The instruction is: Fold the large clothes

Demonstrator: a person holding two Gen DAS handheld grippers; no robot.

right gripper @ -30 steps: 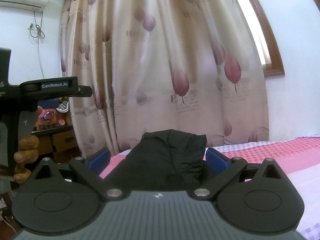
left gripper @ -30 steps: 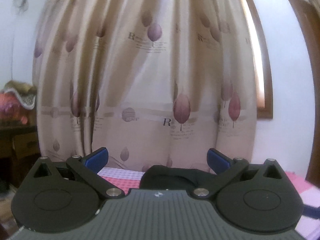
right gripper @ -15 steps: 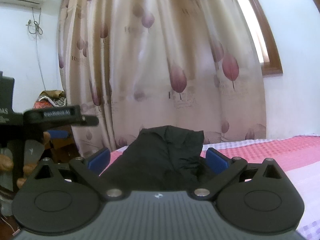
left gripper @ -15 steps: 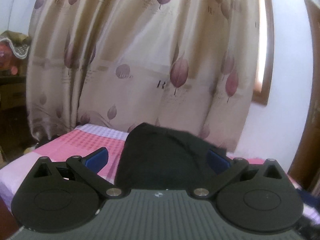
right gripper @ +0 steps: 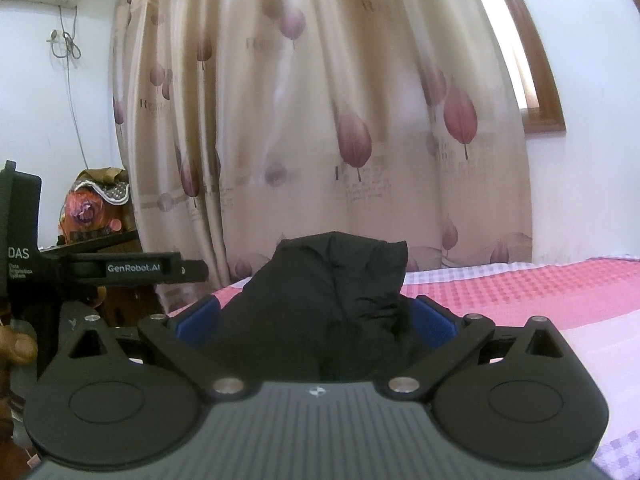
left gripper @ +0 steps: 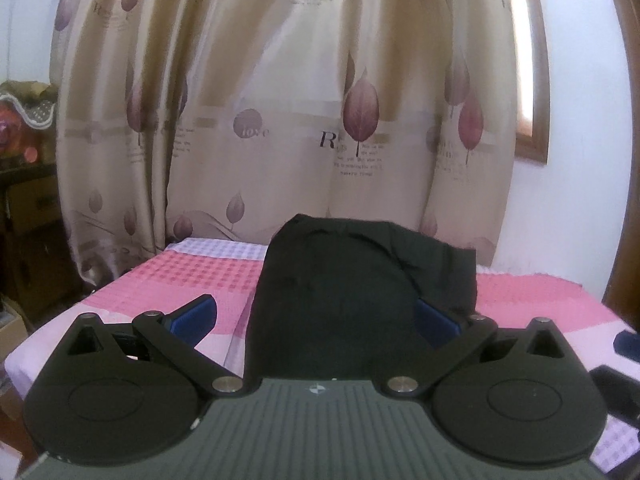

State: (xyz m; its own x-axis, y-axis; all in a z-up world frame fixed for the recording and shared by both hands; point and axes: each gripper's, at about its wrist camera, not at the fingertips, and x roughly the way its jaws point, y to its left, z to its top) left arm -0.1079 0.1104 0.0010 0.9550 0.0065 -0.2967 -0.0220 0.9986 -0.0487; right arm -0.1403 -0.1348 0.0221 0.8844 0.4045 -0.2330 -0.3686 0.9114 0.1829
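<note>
A black garment [left gripper: 340, 300] rises in a bunched heap between the fingers of my left gripper [left gripper: 314, 316], over a pink checked bed [left gripper: 192, 276]. The blue pads [left gripper: 192, 314] stand wide apart, so this gripper is open; the cloth hides the inner edge of the right pad. In the right wrist view the same black garment [right gripper: 332, 300] fills the gap of my right gripper [right gripper: 316, 316], whose blue pads [right gripper: 434, 320] are also wide apart. I cannot tell whether the cloth rests on the fingers or on the bed. The left gripper's body [right gripper: 120, 268] shows at the left, held by a hand [right gripper: 16, 344].
A beige curtain [left gripper: 300, 100] with purple leaves hangs right behind the bed. A dark wooden cabinet [left gripper: 28, 216] with clutter stands at the left. A white wall [right gripper: 592, 160] and a wooden window frame [right gripper: 548, 120] are on the right. The bed [right gripper: 540, 292] stretches right.
The left wrist view has tipped down and to the right, so more bed and garment show. In the right wrist view the left gripper has sunk lower. Both jaws stay wide apart.
</note>
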